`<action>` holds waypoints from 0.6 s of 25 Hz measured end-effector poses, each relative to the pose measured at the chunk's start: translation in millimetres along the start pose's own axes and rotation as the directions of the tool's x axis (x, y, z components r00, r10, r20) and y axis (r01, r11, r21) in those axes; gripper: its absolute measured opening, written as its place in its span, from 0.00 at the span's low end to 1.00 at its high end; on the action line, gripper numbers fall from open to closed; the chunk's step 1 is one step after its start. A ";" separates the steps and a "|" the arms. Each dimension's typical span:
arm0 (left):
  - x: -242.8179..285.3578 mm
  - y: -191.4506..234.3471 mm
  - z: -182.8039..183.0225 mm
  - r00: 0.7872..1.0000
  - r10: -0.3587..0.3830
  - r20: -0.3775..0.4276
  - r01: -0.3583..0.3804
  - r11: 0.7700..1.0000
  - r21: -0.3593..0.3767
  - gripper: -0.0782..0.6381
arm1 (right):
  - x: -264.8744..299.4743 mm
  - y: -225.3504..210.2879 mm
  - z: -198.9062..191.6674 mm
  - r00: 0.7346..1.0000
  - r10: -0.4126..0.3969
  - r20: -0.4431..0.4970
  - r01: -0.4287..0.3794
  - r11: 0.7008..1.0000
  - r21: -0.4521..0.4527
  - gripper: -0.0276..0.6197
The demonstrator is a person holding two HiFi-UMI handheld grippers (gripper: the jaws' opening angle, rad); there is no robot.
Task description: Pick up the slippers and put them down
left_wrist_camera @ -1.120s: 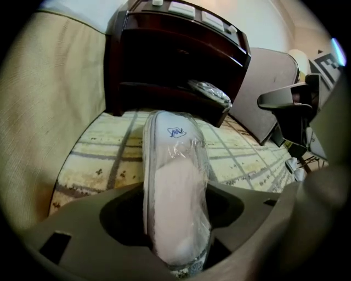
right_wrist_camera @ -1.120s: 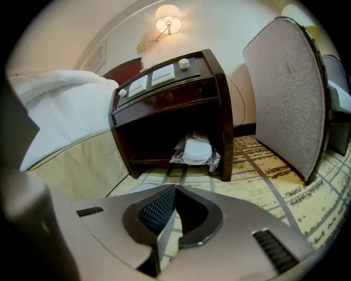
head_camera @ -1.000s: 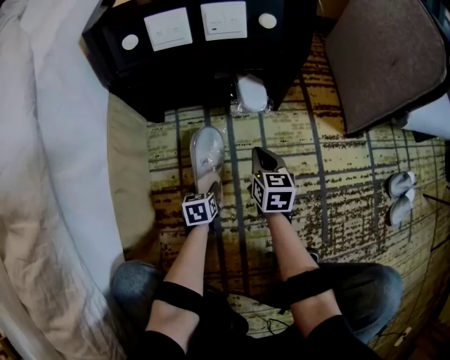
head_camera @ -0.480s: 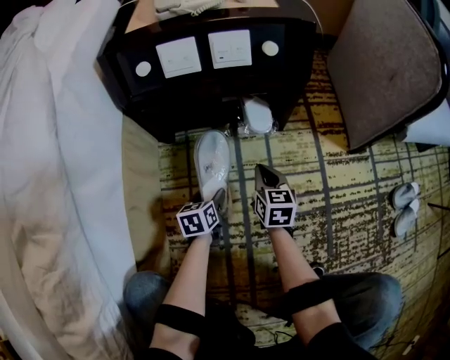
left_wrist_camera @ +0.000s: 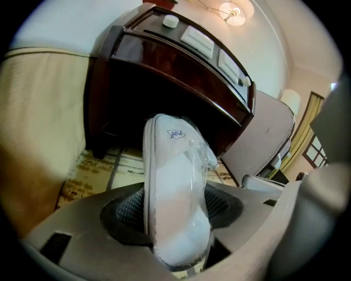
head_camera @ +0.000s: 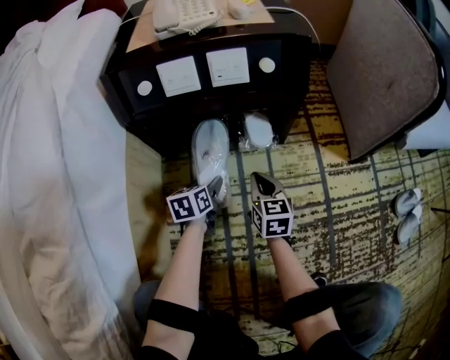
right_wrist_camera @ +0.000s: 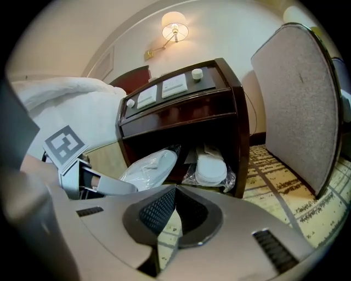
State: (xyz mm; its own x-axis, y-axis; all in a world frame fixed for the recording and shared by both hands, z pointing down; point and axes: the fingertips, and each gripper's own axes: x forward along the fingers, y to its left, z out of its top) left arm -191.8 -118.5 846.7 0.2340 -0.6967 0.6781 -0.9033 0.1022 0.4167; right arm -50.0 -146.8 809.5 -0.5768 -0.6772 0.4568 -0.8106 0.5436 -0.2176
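Your left gripper has its jaws half open, squeezing the wrapped slipper; your right gripper is closed tight, holding nothing

Beneath me, the patterned carpet holds a loose slipper pair at right. The nightstand bears a telephone, its shelf wrapped slippers.

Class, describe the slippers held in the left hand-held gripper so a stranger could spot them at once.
Find the dark wooden nightstand beside the white bed. Just before its open lower shelf, the left hand-held gripper clamps a plastic-wrapped pack of white slippers. Unlike the wrapped pack inside the shelf and the pair lying on the carpet far right, this one is gripped.
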 end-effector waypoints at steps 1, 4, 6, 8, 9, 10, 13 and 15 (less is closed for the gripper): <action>3.1 -0.9 8.3 1.000 -0.004 0.006 0.004 1.000 0.000 0.48 | 0.0 -0.3 4.7 1.000 0.003 0.008 -0.003 1.000 -0.006 0.06; 13.6 -2.9 31.8 1.000 -0.017 0.018 0.017 1.000 0.004 0.48 | -0.2 -2.6 17.9 0.999 0.010 0.031 -0.009 1.000 -0.018 0.06; 21.9 -2.0 46.2 0.999 -0.026 0.024 0.026 1.000 -0.003 0.48 | -0.9 -3.2 24.3 0.999 0.015 0.043 -0.015 1.000 -0.018 0.06; 30.5 0.3 60.2 0.999 -0.031 0.027 0.031 0.999 -0.010 0.48 | -2.5 -1.1 30.4 0.998 0.027 0.052 -0.026 0.999 -0.018 0.06; 34.8 1.8 66.7 0.999 -0.030 0.028 0.030 0.999 -0.010 0.48 | -3.8 1.0 33.9 0.998 0.034 0.056 -0.033 0.999 -0.018 0.06; 39.2 3.3 73.0 0.999 -0.027 0.030 0.028 1.000 -0.009 0.48 | -5.3 3.1 37.6 0.997 0.041 0.059 -0.040 0.999 -0.018 0.06; 53.4 7.3 89.3 0.999 -0.020 0.039 0.021 1.000 -0.011 0.48 | -9.0 2.6 41.2 0.997 0.047 0.065 -0.046 0.999 -0.020 0.06; 62.0 9.7 98.0 0.999 -0.016 0.045 0.017 1.000 -0.009 0.48 | -11.2 0.1 39.6 0.997 0.046 0.064 -0.044 0.999 -0.023 0.06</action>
State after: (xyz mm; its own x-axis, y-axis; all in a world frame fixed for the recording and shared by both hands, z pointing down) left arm -221.4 -230.2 833.5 0.2323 -0.7292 0.6436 -0.8961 0.0968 0.4331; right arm -47.6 -158.8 770.2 -0.6185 -0.6819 0.3906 -0.7818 0.5842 -0.2180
